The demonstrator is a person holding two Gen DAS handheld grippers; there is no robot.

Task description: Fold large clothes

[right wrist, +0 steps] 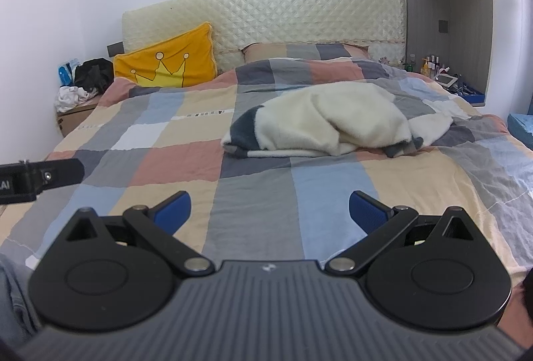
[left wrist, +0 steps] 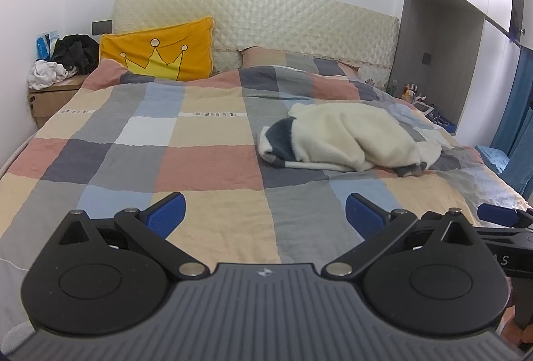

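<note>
One fleece garment (left wrist: pixel 346 138), cream with dark grey patches, lies crumpled on the right half of the bed (left wrist: pixel 186 158), resting on a checked quilt of peach, grey, blue and terracotta squares. Left gripper (left wrist: pixel 265 214) and right gripper (right wrist: pixel 269 211) hover above the near end of the bed, each with two blue ribbed fingers (left wrist: pixel 168 214) spread wide apart, holding nothing. One orange crown-printed pillow (left wrist: pixel 160 53) leans against the quilted cream headboard (left wrist: pixel 266 18).
</note>
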